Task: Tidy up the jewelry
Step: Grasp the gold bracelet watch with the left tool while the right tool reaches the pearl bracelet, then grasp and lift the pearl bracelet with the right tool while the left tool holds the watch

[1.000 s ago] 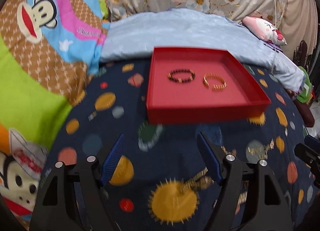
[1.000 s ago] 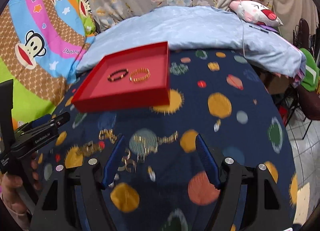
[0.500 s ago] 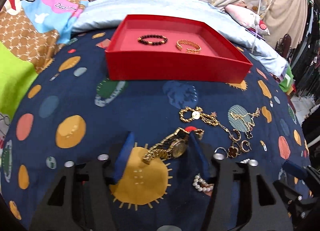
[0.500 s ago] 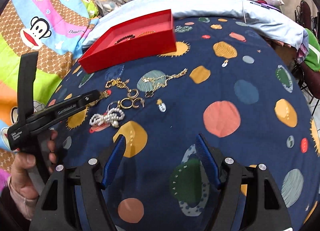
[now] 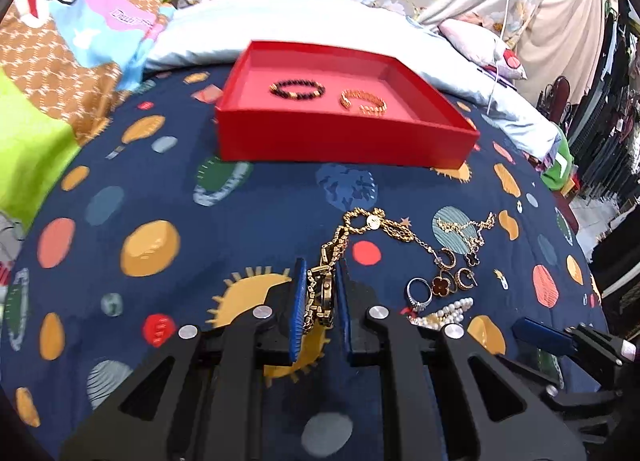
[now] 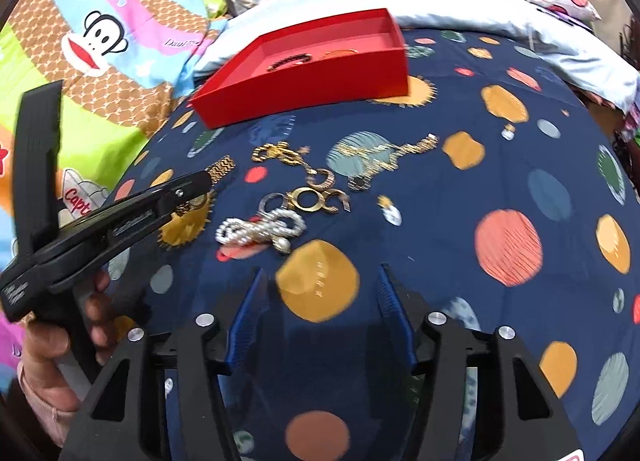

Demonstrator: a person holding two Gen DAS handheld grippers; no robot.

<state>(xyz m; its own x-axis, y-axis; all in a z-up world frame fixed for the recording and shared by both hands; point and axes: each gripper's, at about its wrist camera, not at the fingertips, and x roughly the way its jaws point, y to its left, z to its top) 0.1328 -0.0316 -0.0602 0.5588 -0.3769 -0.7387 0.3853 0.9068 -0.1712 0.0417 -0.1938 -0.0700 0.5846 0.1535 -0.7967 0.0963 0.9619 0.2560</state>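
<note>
A gold watch (image 5: 320, 295) lies on the dark blue spotted cloth, its band trailing away from me. My left gripper (image 5: 320, 267) is closing, and its blue pads press on the watch from both sides. My right gripper (image 6: 324, 297) hovers low over the cloth just short of a pearl strand (image 6: 260, 229). Its jaws are closing too, with only cloth between them. The red tray (image 5: 344, 141) further back holds a black bead bracelet (image 5: 297, 89) and a gold bangle (image 5: 363, 101).
Right of the watch lie a gold chain (image 5: 376, 223), a thin necklace (image 5: 466, 227), clover earrings (image 5: 452, 273) and a ring (image 5: 418, 291). A hand (image 6: 52, 349) holds the left gripper's handle. A light blue pillow (image 5: 300, 21) and a cartoon blanket (image 6: 100, 41) border the cloth.
My left gripper came down over the gold watch and its jaws closed in on it. My right gripper dropped toward the cloth near the pearls and its jaws narrowed a little.
</note>
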